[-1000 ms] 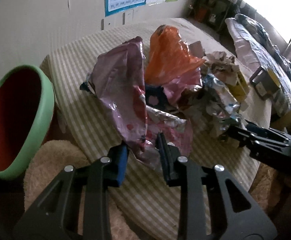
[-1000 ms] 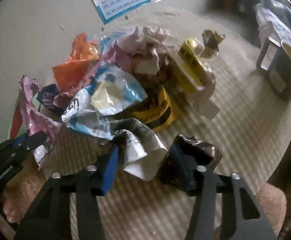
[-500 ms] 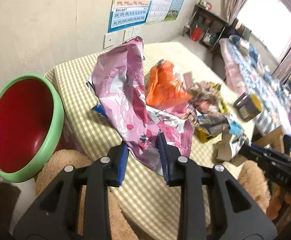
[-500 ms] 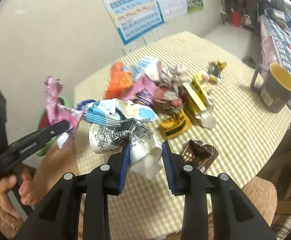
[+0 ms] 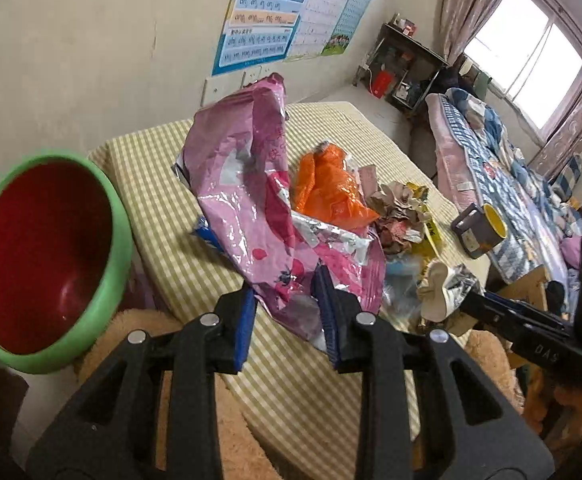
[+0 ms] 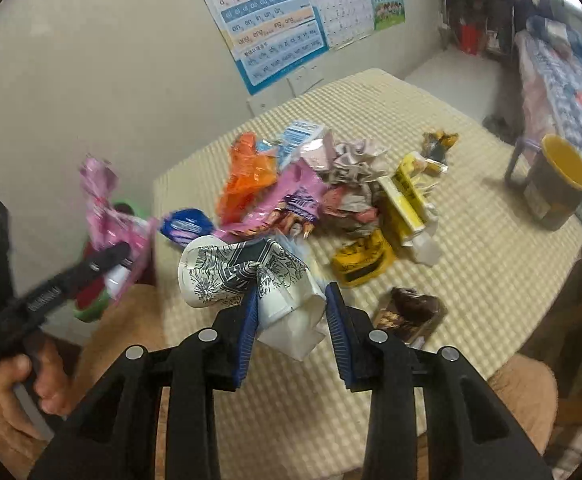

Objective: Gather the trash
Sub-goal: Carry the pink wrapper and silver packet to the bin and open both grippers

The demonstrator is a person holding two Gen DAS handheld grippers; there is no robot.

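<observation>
The left gripper [image 5: 285,312] is clamped on a pink wrapper [image 5: 251,196], which hangs clear above the checked table [image 5: 163,216]. The right gripper [image 6: 291,320] is closed on a crumpled paper cup [image 6: 247,276] with black line drawings – also lifted off the table. The rest of the trash lies in 1 pile at mid-table: an orange bag [image 6: 247,172], a yellow box [image 6: 407,200] and a brown wrapper [image 6: 411,312] near the right gripper. A green bin [image 5: 51,256] with a red inside stands left of the table. A mug [image 6: 551,180] sits at the far right.

Yellow-lined mug [image 6: 555,184] on checked tablecloth [image 6: 471,248], alphabet poster [image 6: 267,24] on wall, curtained window [image 5: 531,56]
</observation>
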